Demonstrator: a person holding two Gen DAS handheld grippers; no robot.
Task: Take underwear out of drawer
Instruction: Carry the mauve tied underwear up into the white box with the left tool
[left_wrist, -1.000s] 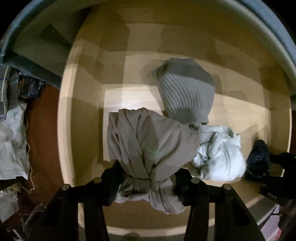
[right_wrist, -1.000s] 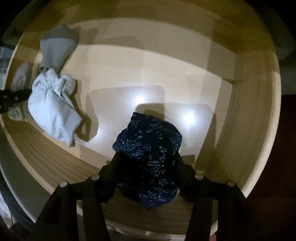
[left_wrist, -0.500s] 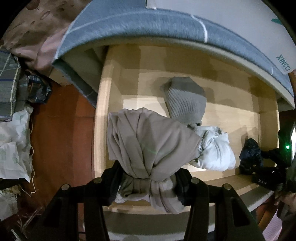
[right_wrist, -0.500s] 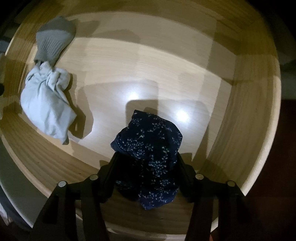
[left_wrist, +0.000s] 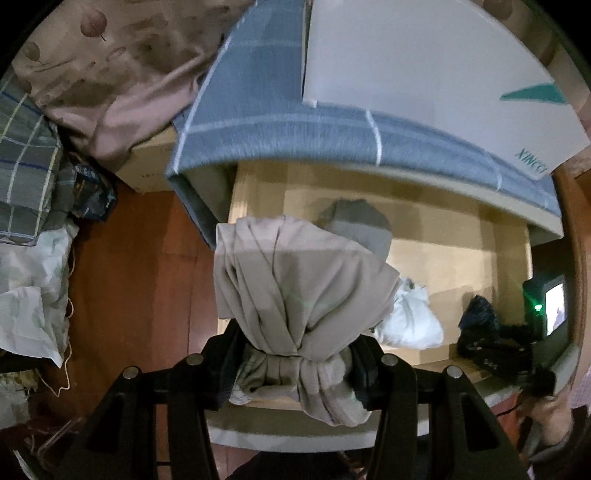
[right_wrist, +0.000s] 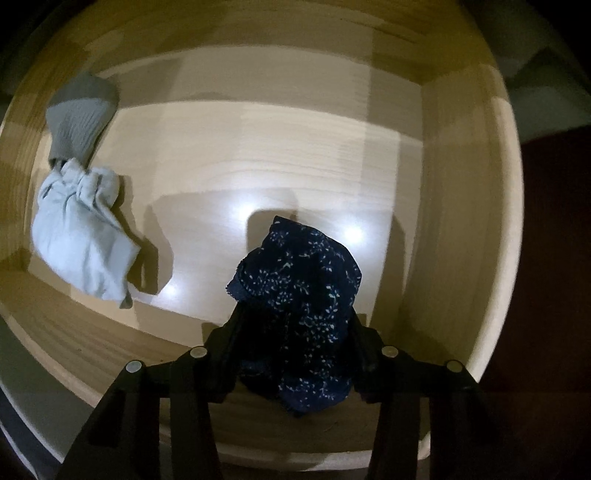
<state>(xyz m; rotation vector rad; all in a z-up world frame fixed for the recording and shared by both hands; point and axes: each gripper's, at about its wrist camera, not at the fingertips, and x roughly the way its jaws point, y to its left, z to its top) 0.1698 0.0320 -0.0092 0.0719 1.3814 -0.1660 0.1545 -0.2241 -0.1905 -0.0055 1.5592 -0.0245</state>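
Left wrist: left claw (left_wrist: 295, 363) pinches bunched beige cloth (left_wrist: 299, 291); right claw (right_wrist: 295, 354) closing on floral navy fabric (right_wrist: 303, 295).

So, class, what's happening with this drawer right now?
A person is emptying a wooden drawer using handheld tongs. The left tongs are clamped on a bunched beige garment and have lifted it above the drawer. The right tongs have just been closing on a dark blue floral piece, low in the drawer's right end. A pale blue piece and a grey ribbed one lie on the drawer floor, untouched.
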